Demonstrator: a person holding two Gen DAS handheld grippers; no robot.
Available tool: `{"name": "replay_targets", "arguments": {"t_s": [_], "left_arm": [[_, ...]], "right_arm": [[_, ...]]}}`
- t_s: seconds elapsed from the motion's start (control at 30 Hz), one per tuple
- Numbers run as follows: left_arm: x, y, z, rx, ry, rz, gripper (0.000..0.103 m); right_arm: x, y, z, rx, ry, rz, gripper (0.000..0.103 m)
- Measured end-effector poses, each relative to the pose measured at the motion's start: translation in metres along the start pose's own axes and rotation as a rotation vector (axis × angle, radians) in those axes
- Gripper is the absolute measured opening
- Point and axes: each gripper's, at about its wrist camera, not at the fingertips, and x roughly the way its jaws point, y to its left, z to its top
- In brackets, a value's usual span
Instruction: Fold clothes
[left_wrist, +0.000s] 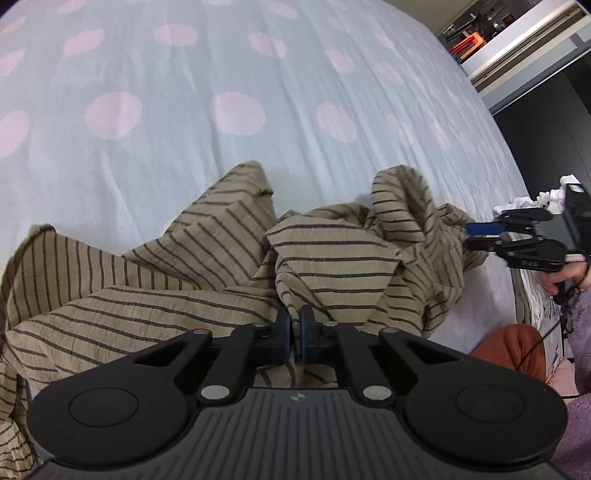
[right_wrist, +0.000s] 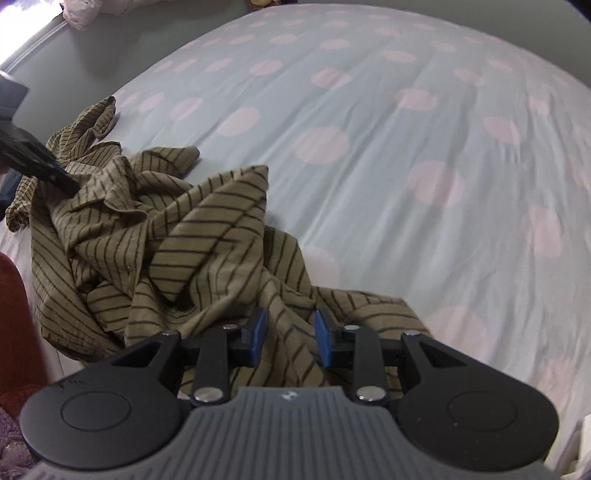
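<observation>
The striped garment (left_wrist: 207, 258) lay crumpled across the lower half of both frames, on a bed (left_wrist: 258, 74) covered in pale blue with pink dots. No fold was squared; the cloth sat in ridges and loose peaks.

Left gripper (left_wrist: 294, 332), bottom centre of the left wrist view: fingers drawn narrow, with a bunch of the striped cloth pinched between the blue pads.

Right gripper (right_wrist: 290, 334), bottom centre of the right wrist view: fingers parted, with cloth lying between and under them. From the left wrist view the same tool sat at the right edge of the frame, its tips at the garment's right-hand end. Whether they actually gripped fabric there was hard to tell; the parted pads suggested not.

A hand (left_wrist: 565, 277) held the right tool's handle at the far right of the left view.

Judgement on the step: the garment looked to be in the course of being spread or taken up by two points. To do it well, the right fingers should close on a true edge or corner, not a mid-panel bunch. Both holds should then draw apart evenly, so the stripes run straight before any fold is laid.
</observation>
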Motion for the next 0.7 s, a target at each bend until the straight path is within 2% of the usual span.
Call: {"name": "replay_targets", "arguments": {"t_s": [0.07, 0.17, 0.3, 0.4, 0.57, 0.63, 0.7], "left_arm": [[-0.008, -0.003, -0.003, 0.000, -0.013, 0.024, 0.001], [-0.019, -0.007, -0.009, 0.000, -0.032, 0.061, 0.000], [-0.034, -0.012, -0.016, 0.001, -0.057, 0.110, 0.000], [-0.041, -0.014, -0.023, -0.005, -0.063, 0.140, 0.000], [-0.039, -0.009, -0.042, -0.028, -0.039, 0.200, 0.000], [-0.037, -0.008, -0.048, -0.035, -0.032, 0.222, 0.000], [-0.035, -0.009, -0.054, -0.032, -0.029, 0.230, 0.000]], "right_arm": [[0.003, -0.001, -0.004, 0.007, -0.009, 0.022, 0.030], [0.003, 0.005, -0.010, 0.008, -0.024, 0.036, 0.004], [-0.008, 0.025, -0.025, 0.000, -0.046, 0.072, 0.002], [-0.016, 0.050, -0.043, -0.036, -0.023, 0.108, 0.002], [-0.018, 0.072, -0.078, -0.027, 0.036, 0.095, 0.002], [-0.019, 0.072, -0.088, 0.010, 0.042, 0.106, 0.002], [-0.023, 0.073, -0.091, 0.028, 0.018, 0.080, 0.008]]}}
